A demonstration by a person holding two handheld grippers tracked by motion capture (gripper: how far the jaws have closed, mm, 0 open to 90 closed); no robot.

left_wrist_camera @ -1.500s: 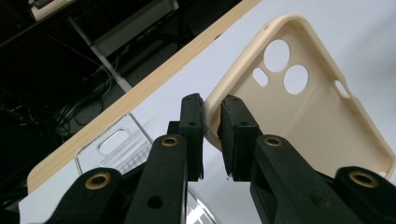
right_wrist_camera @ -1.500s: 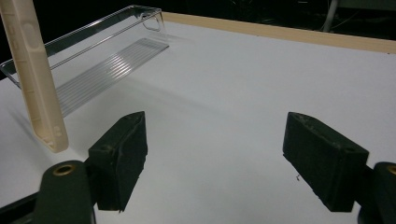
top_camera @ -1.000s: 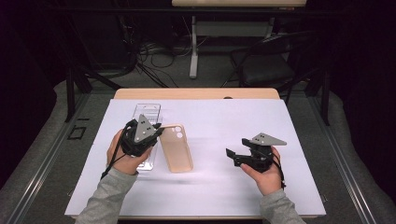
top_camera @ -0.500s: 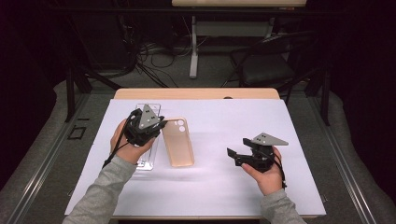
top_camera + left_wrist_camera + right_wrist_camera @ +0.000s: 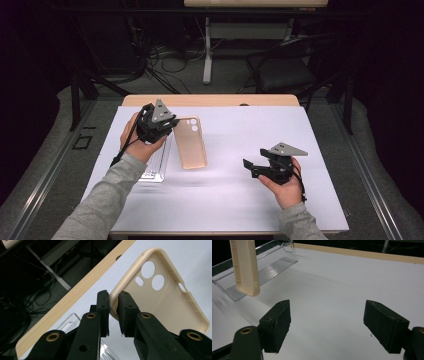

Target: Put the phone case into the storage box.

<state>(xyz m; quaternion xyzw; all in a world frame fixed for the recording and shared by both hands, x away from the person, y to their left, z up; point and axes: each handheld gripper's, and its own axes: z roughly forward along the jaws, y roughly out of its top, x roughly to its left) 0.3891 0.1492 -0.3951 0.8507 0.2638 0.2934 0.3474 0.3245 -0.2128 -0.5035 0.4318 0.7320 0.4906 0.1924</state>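
Nearest the person, the right claw rests in the right hand low over the white counter, its two black jaws standing wide apart with nothing between them (the right gripper view looks straight through the gap onto bare white surface). Beyond it and to the person's left, the left claw is held in the left hand, and its jaws are pinched together on the rim of a beige phone case, at a corner of the end that has the camera openings. From the left gripper view the pads press on either side of the thin wall of the phone case, whose hollow inside faces the camera, with two round holes and a small oblong one near the gripped end. Seen from the right gripper view, the phone case hangs clear above the counter, its long side turned down and its lower end free, casting a soft shadow on the white sheet. Just beside the case, partly under the left hand, a clear plastic tray lies on the counter; its ribbed floor and thin raised walls show in the right gripper view as the tray. Farther off, the wooden edge of the counter runs along the back of the white sheet.
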